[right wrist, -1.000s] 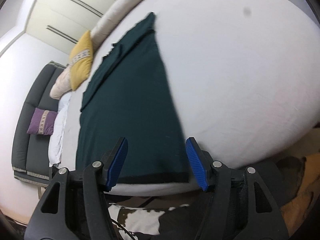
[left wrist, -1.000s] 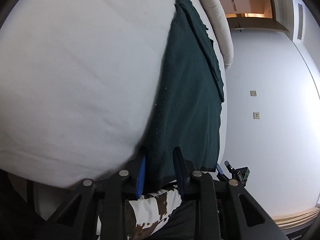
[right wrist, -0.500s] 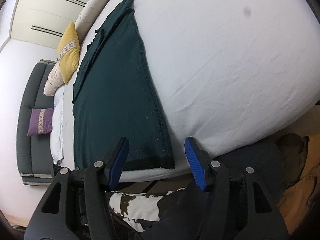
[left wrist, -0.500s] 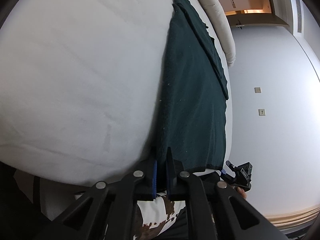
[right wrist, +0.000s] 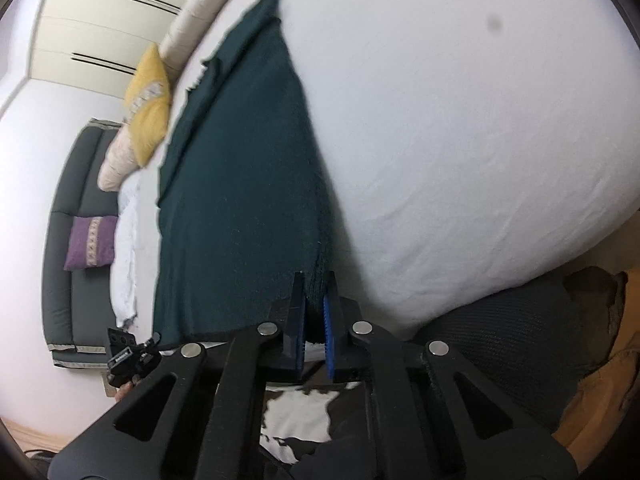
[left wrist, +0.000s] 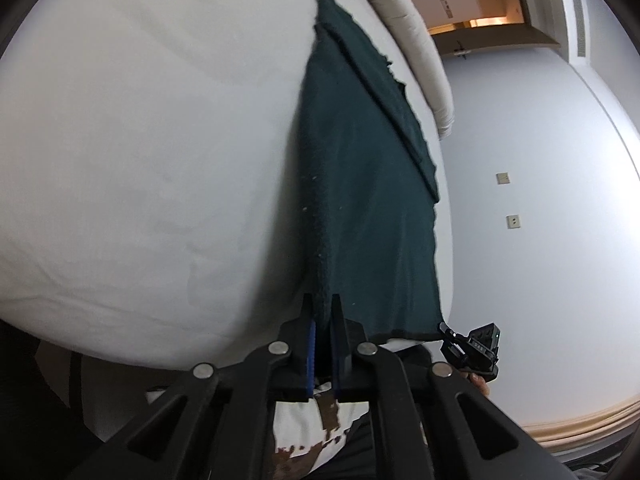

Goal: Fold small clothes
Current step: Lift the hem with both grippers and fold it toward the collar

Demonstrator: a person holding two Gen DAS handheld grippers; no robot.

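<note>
A dark green garment (left wrist: 360, 184) lies flat lengthwise on the white bed (left wrist: 140, 140), its far end partly folded. My left gripper (left wrist: 322, 304) is shut on the garment's near left corner at the hem. The garment also shows in the right wrist view (right wrist: 240, 184), on the bed (right wrist: 460, 120). My right gripper (right wrist: 316, 280) is shut on the near right corner of the hem. Each gripper's far end shows small in the other's view, the right gripper (left wrist: 472, 346) and the left gripper (right wrist: 128, 354).
A beige bolster (left wrist: 416, 36) and a yellow cushion (right wrist: 148, 100) lie along the bed's far side. A dark sofa (right wrist: 68, 240) with a purple cushion (right wrist: 90, 242) stands beyond. A doorway (left wrist: 480, 12) and a white wall are on the right.
Both grippers went from open to shut on the garment's near hem corners, the left closing first. The right gripper shifted onto the right corner.
</note>
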